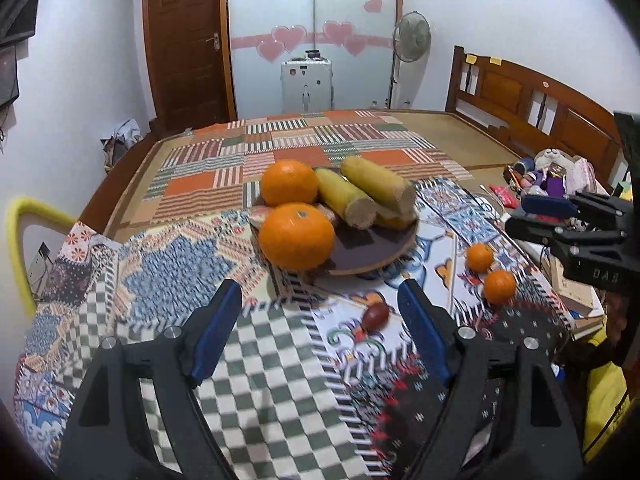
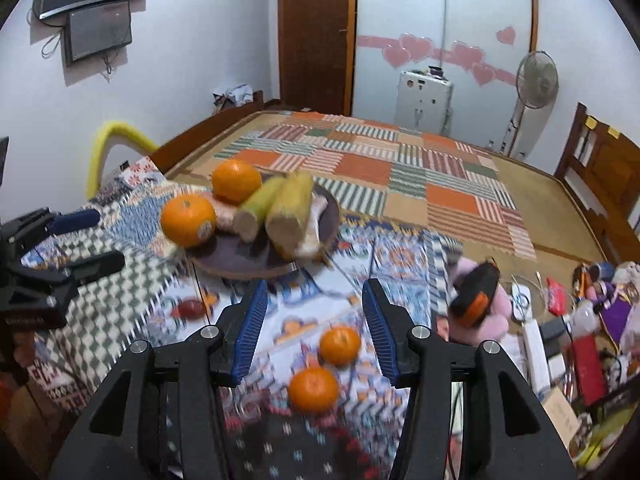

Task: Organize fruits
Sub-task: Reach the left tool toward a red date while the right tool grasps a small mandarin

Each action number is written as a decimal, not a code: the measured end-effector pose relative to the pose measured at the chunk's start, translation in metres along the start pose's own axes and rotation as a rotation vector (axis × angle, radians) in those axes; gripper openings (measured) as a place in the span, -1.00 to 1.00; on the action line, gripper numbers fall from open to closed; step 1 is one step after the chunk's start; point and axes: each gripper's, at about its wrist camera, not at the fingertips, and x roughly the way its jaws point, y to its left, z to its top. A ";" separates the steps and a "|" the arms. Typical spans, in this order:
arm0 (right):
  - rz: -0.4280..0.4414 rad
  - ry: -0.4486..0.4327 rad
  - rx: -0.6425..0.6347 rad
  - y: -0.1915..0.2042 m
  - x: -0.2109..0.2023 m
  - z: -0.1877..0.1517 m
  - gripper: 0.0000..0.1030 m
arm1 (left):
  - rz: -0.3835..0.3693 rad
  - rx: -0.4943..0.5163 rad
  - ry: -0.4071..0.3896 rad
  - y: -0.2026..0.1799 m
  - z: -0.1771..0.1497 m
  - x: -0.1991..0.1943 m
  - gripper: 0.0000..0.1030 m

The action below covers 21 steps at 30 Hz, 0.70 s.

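A dark round plate (image 1: 372,250) (image 2: 236,262) on the patterned cloth holds two large oranges (image 1: 296,236) (image 2: 188,220), two yellow corn cobs (image 1: 378,186) (image 2: 290,210) and pale pieces beneath. Two small oranges (image 1: 499,287) (image 2: 313,389) lie on the cloth right of the plate. A small red fruit (image 1: 375,315) (image 2: 191,308) lies in front of the plate. My left gripper (image 1: 320,294) is open and empty, just short of the plate. My right gripper (image 2: 314,294) is open and empty, above the two small oranges; it also shows in the left wrist view (image 1: 524,216).
Several cluttered items lie at the right edge of the bed (image 2: 580,320), with a pink plush and black-orange object (image 2: 476,300). A wooden headboard (image 1: 520,96) stands at right. A yellow-rimmed frame (image 1: 16,232) is at left. A fan (image 1: 412,36) stands behind.
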 end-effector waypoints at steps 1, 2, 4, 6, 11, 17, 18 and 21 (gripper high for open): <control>-0.006 0.010 0.003 -0.001 0.002 -0.008 -0.11 | -0.004 -0.002 0.005 -0.002 -0.003 0.001 0.57; -0.009 0.015 0.006 -0.002 0.001 -0.013 -0.11 | -0.011 -0.005 0.010 -0.005 -0.007 0.001 0.56; -0.003 0.024 0.017 -0.002 0.001 -0.025 -0.11 | -0.024 -0.008 0.018 -0.009 -0.013 0.003 0.56; 0.008 0.037 0.030 -0.004 0.002 -0.036 -0.10 | -0.036 -0.008 0.020 -0.015 -0.020 0.004 0.56; 0.024 0.045 0.020 -0.003 0.006 -0.056 -0.11 | -0.061 0.016 0.028 -0.031 -0.031 0.009 0.56; 0.046 0.065 0.052 -0.009 0.021 -0.060 -0.10 | -0.101 0.033 0.059 -0.045 -0.038 0.022 0.39; 0.051 0.065 0.055 -0.009 0.023 -0.061 -0.11 | -0.107 0.036 0.063 -0.047 -0.039 0.024 0.34; 0.078 0.070 0.051 -0.007 0.028 -0.062 -0.11 | -0.134 0.038 0.074 -0.054 -0.041 0.028 0.25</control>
